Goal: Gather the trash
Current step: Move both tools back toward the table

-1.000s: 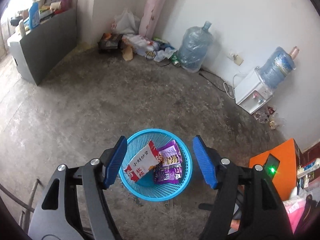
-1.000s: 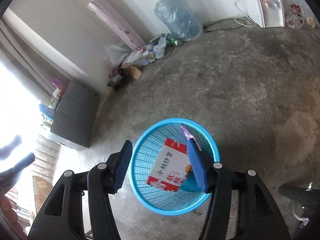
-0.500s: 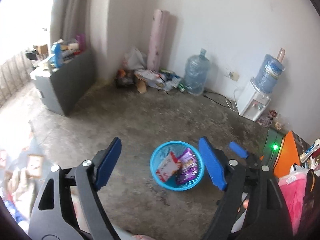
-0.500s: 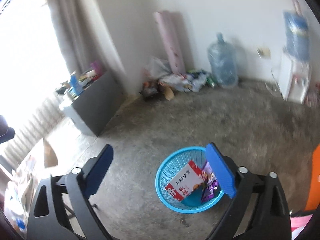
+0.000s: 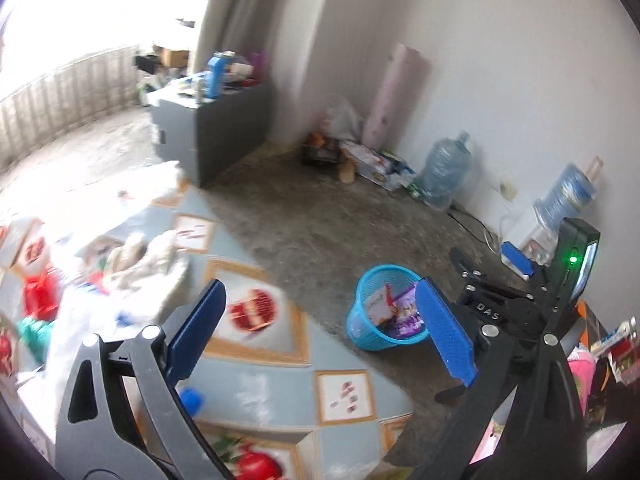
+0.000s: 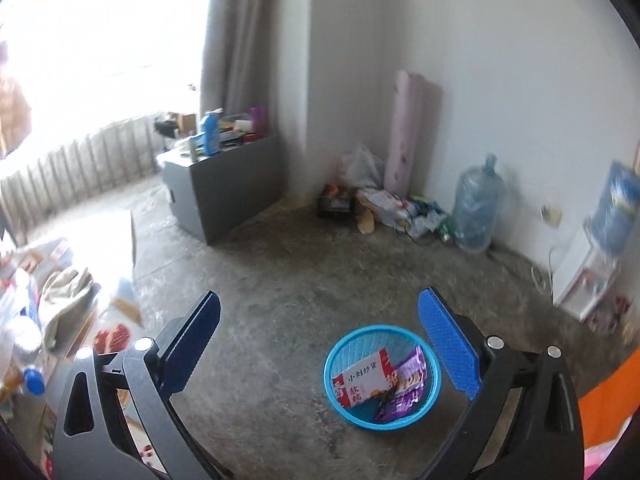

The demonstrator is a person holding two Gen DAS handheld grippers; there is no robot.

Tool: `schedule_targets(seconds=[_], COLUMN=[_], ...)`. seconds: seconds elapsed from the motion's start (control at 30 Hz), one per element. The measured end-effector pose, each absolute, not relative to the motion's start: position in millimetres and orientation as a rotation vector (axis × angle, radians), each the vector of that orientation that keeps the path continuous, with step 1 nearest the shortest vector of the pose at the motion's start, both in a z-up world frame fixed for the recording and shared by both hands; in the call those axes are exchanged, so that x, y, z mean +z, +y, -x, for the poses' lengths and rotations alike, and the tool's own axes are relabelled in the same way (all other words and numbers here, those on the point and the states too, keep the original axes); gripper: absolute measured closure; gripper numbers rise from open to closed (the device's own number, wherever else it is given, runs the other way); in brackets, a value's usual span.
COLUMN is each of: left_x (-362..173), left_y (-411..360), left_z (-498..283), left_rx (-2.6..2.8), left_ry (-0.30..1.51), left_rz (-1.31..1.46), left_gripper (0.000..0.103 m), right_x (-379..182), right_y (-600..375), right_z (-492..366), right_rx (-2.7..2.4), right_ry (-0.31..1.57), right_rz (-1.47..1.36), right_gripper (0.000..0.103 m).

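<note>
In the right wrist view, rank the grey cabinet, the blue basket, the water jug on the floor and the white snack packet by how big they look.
1. grey cabinet
2. blue basket, though nearer the camera
3. water jug
4. white snack packet

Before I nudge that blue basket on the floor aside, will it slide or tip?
The blue basket looks like thin open plastic mesh, holding only a snack box and purple wrappers, so it is probably light. On the rough concrete floor it may catch and tip if pushed high; a low push likely slides it.

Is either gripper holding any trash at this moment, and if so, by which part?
Nothing is held. The left gripper, jaws opening, and the right gripper are empty; the wrappers lie in the blue basket.
</note>
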State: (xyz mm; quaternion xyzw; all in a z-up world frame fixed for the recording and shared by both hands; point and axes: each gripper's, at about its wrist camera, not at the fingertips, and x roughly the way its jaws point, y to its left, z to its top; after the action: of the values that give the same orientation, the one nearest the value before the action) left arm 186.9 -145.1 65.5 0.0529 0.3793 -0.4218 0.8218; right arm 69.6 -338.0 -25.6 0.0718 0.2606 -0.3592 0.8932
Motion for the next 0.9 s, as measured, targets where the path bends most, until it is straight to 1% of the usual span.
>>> schedule_targets(seconds=[0.03,0.17,0.27,0.5,0.63,0.8,0.83,0.87,0.9], left_x=[67,75,79,87,85,74,71,68,65], left_y=[-133,-87,-53,31,61,78,80,79,78], left_z=[-188,-193,-193,-185,-186,-192,-194,-198,-201], left_rx=[-0.883,-0.846,-0.794,-0.647,-0.577,-0.562,-0.569,-0.575,-0.581], left_ry=[0.796,0.746,0.717,0.606,0.583,0.581,0.584,0.589,0.593], left_rz=[-0.101,-0.050,-0.012,0.027,0.029,0.027,0.031,0.034,0.036], left_gripper=[0.009,0.009,0.009,0.009,0.009,0.009,0.009,0.009,0.009], right_x=[-21,-4,8,13,9,0,-2,-4,-7], right_y=[-329,-309,-295,-269,-253,-239,-236,-234,-231], right_z=[-73,-79,-77,-89,-102,-125,-128,-134,-141], right_rx=[-0.730,-0.651,-0.507,-0.369,-0.269,-0.128,-0.107,-0.084,-0.064], right_ry=[0.539,0.519,0.481,0.444,0.461,0.497,0.504,0.515,0.530], right_rz=[-0.128,-0.086,-0.111,-0.166,-0.196,-0.269,-0.276,-0.284,-0.293], right_gripper=[0.007,0.007,0.007,0.007,0.007,0.007,0.008,0.014,0.015])
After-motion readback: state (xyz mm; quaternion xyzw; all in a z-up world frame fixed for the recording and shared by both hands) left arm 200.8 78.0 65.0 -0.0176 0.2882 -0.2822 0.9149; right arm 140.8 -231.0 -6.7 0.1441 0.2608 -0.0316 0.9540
